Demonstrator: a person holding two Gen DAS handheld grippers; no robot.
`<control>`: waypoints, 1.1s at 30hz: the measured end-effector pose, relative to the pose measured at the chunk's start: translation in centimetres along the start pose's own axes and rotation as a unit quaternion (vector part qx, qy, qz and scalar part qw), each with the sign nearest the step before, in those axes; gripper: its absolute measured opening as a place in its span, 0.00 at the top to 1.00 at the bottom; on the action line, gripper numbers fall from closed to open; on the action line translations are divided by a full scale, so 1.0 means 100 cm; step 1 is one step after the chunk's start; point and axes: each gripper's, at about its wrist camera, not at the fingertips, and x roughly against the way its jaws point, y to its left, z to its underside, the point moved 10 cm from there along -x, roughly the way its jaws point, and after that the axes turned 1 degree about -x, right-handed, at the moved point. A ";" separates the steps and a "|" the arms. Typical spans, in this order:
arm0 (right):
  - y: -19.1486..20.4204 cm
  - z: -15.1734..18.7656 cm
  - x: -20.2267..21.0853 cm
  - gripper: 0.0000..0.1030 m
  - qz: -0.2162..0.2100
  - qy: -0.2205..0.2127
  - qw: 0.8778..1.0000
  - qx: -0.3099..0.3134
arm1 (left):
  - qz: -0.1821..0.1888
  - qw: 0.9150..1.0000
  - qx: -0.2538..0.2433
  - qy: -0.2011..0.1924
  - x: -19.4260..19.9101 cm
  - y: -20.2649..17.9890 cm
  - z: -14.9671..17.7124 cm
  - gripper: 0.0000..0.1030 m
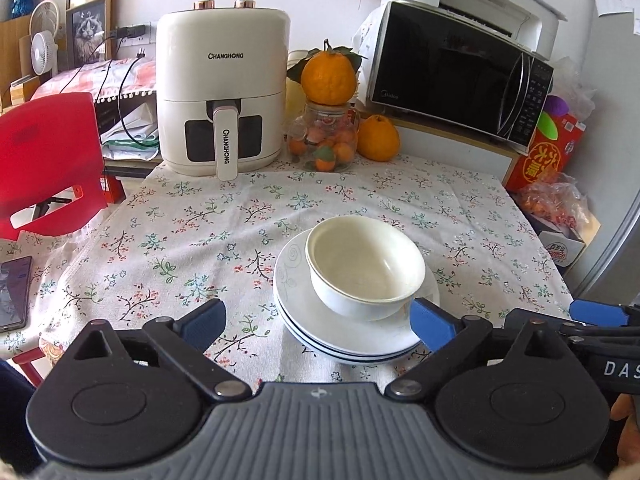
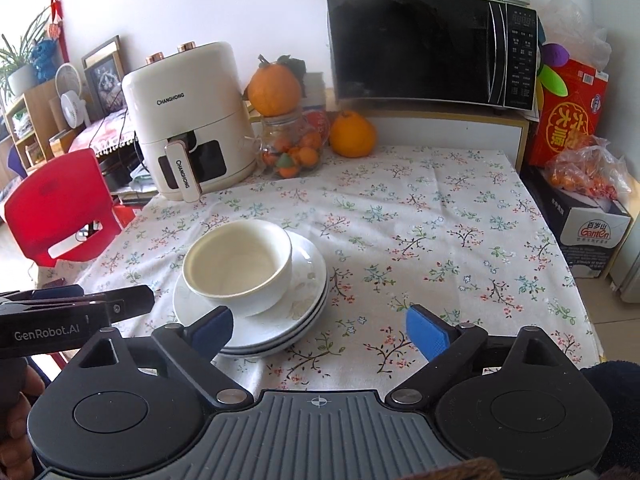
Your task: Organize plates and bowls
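A: Near the front of the surface [image 1: 168, 240], the bowl [image 1: 364, 268] sits on the plates [image 1: 320, 320], tipped a little toward us and off-centre on the stack.

B: And the claws?

A: Both spread wide, gripping nothing. The left claw [image 1: 316, 320] has its right pad just in front of the plates' near rim. The right claw [image 2: 318, 330] has its left pad over that rim, while its other pad hangs over bare cloth to the right.

B: So the stack looks built. What's left?

A: My guess is to back off cleanly, or square the bowl first. It looks tilted, so a nudge could slide it.

B: How would you square it?

A: Take the bowl by its wall with one claw, pads on opposite sides of the rim, lift it only just clear and set it down centred. Keep the other claw away from the plates; glazed ware slips easily.

B: Anything to avoid behind?

A: The fryer [image 1: 222, 92] and jar [image 1: 326, 140] stand far back, well apart. Withdraw toward the near edge, not sideways across the rim.
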 end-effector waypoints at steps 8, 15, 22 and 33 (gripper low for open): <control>0.008 0.002 0.002 0.00 0.000 0.023 1.000 0.008 | -0.027 0.999 -0.008 0.026 0.009 0.006 0.003 0.00; 0.002 0.007 -0.009 0.00 0.011 0.048 0.999 -0.007 | -0.070 0.996 -0.005 0.046 0.006 0.016 0.006 0.00; 0.003 0.009 -0.014 0.00 0.027 0.053 0.998 0.007 | -0.066 0.996 -0.004 0.054 0.002 0.015 0.008 0.00; 0.003 0.012 -0.022 0.00 0.038 0.067 0.997 0.013 | -0.073 0.995 -0.018 0.066 -0.001 0.014 0.009 0.00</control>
